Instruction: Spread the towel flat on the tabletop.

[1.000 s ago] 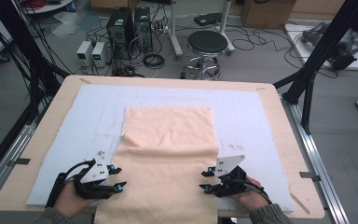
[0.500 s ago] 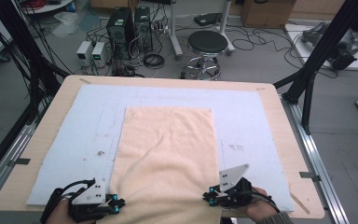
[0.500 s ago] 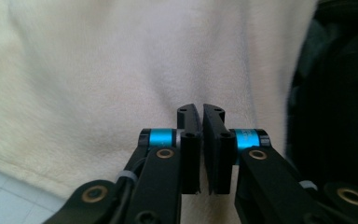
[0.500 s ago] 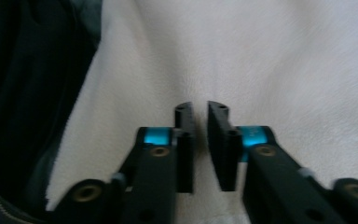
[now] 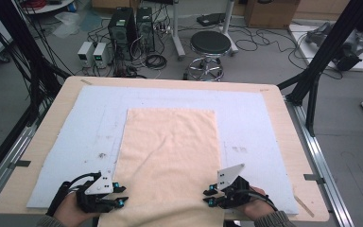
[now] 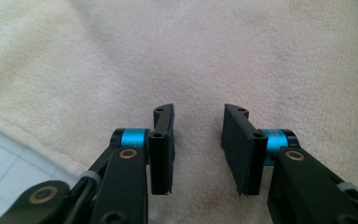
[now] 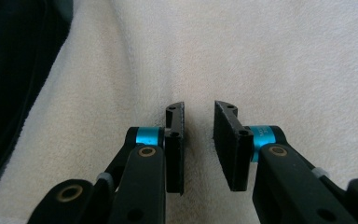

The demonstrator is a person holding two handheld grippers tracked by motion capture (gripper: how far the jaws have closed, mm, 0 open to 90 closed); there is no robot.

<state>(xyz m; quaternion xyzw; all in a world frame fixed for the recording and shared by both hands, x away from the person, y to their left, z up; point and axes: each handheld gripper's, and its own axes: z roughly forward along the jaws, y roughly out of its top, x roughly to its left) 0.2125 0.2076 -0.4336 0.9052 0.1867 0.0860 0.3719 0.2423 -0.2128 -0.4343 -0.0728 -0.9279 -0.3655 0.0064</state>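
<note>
Flat towel [image 5: 170, 151], no obstacles nearby

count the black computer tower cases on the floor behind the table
2: one black computer tower case stands left and a second black tower right beside it, past the wooden table's far edge. More may be hidden off frame.

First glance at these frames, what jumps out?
The peach towel, spread flat down the middle of the pale blue mat, its near end hanging over the table edge toward the person. Next, the two black tongs at the towel's near corners: left tongs and right tongs, each with a gap between the pads, nothing pinched, terry cloth beneath. Beyond the table, a black stool amid floor cables.
</note>
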